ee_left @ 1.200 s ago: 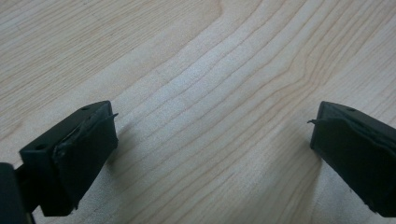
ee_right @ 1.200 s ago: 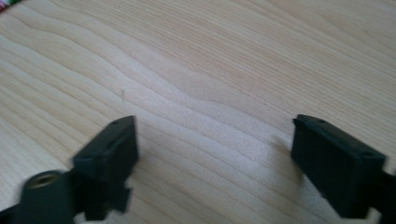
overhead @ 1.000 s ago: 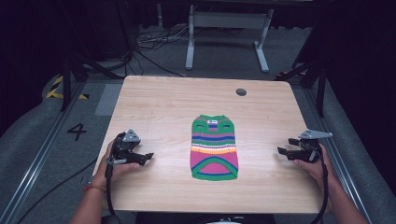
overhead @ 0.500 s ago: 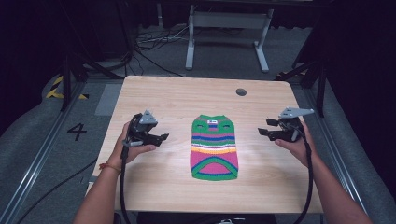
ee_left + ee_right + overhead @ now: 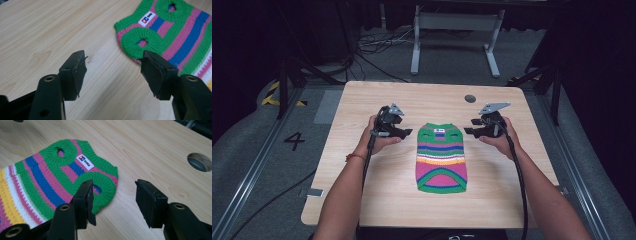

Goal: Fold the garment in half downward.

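Knitted sweater (image 5: 441, 159) is showing horizontal stripes: green, pink, blue, white, yellow-orange, then a pink patch at the near end arched over by a blue and a green band. Armhole cuffs (image 5: 140, 42) are reading solid green rib, with blue and pink showing through the openings. Label (image 5: 85, 161) is showing white with a small red-and-blue mark and dark lettering. Table (image 5: 362, 100) is showing pale wood grain with light brown streaks. Left gripper (image 5: 113, 72) and right gripper (image 5: 113, 200) are both showing black, with brass-coloured rings at the screw holes. Floor (image 5: 257, 145) is reading grey, with a painted black 4 (image 5: 294, 141) and yellow-black hazard tape (image 5: 272, 97).
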The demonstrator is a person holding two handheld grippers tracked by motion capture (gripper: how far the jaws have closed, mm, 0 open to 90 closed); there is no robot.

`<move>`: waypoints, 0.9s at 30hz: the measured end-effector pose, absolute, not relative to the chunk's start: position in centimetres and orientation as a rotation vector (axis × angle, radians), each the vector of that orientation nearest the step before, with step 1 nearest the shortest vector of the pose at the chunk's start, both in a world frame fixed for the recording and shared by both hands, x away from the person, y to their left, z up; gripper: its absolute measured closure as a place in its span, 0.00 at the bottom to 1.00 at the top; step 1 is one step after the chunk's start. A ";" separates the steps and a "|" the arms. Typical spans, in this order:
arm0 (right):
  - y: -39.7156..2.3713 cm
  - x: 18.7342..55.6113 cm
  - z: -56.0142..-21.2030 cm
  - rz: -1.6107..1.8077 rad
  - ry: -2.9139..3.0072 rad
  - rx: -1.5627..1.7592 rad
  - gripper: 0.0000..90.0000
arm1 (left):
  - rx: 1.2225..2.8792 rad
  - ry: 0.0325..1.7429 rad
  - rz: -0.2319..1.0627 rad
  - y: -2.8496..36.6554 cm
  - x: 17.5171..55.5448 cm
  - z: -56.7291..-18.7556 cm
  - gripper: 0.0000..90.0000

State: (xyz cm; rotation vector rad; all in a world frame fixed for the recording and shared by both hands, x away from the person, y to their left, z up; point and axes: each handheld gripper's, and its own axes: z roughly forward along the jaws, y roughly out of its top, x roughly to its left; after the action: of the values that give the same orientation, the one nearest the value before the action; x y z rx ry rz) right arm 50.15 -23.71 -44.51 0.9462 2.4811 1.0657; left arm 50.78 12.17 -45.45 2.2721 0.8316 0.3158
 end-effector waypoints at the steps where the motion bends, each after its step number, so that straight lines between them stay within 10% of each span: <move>1: -23.5 50.5 -44.6 1.073 2.482 0.957 0.55 | 2.270 0.834 0.292 11.9 51.0 -45.6 0.42; 27: -19.4 55.0 -49.7 1.007 2.507 1.092 0.61 | 2.236 0.939 0.215 4.8 55.7 -50.1 0.41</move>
State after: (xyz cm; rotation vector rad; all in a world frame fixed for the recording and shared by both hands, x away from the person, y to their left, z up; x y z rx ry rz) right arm 55.01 -19.36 -49.72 1.0919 2.5068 1.0069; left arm 55.69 4.77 -50.13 2.2357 0.9392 0.2147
